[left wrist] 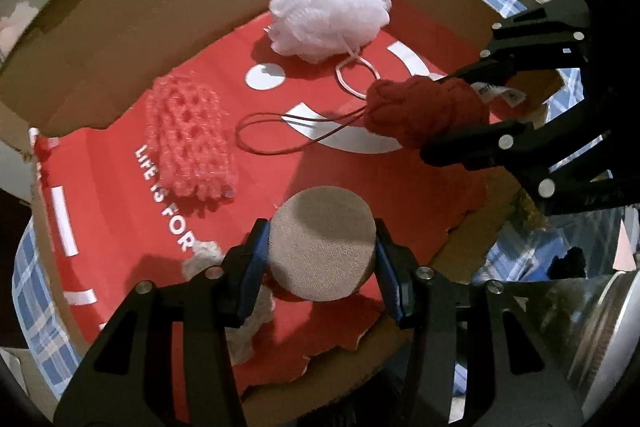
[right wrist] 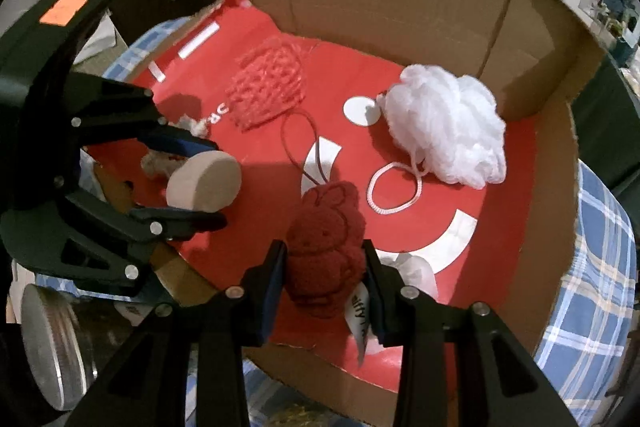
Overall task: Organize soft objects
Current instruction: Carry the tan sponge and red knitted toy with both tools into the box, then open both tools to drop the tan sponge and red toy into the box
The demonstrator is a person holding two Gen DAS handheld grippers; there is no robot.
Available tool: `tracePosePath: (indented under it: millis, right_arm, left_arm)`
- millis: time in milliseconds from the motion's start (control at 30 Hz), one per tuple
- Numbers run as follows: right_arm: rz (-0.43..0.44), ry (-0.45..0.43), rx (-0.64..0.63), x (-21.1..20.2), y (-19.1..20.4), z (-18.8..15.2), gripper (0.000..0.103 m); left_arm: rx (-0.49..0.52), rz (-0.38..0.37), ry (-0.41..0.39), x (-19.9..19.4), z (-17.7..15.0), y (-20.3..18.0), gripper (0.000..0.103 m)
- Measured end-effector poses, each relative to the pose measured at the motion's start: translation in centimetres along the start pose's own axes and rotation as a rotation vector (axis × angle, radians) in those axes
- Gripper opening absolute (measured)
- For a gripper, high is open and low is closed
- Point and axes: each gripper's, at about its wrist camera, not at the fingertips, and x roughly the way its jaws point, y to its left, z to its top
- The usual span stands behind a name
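Lying open on a blue plaid cloth [right wrist: 600, 247], a shallow cardboard box [right wrist: 400, 7] with a red printed floor is recorded as the container for all items.

Item 1: round tan sponge [left wrist: 324, 243], disc-shaped. It is clamped edge to edge between the blue-padded jaws of the left gripper [left wrist: 320, 251] and is held above the near part of the red floor. From the right wrist view the same disc is seen tilted, one flat face turned outward.

Item 2: dark red plush rabbit [right wrist: 326, 251], with a white fabric tag hanging at its lower side. It is gripped at both flanks by the right gripper [right wrist: 324, 267], whose jaws are closed against it. A thin red cord loop [left wrist: 288, 135] trails from it onto the box floor.

Item 3: white mesh bath pouf [left wrist: 328, 15], resting on the red floor near the far cardboard wall. A white cord loop [right wrist: 394, 191] is attached and lies flat beside it.

Item 4: pink-red open-weave net piece [left wrist: 188, 143], lying flat on the floor, well apart from the pouf, beside the printed white lettering.

Item 5: small cream knitted piece [left wrist: 248, 311], partly hidden beneath the left gripper; its full shape cannot be told.

Surroundings: a silver ridged cylinder [right wrist: 52, 343] is noted outside the box, near its edge.
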Motion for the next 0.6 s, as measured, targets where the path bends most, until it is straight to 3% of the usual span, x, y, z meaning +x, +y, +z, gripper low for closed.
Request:
tracePosePath:
  millis: [600]
  right_arm:
    - [0.027, 0.058, -0.015, 1.6, 0.0, 0.3, 0.041]
  left_arm:
    - [0.014, -0.009, 0.049, 1.9, 0.6, 0.0, 0.049]
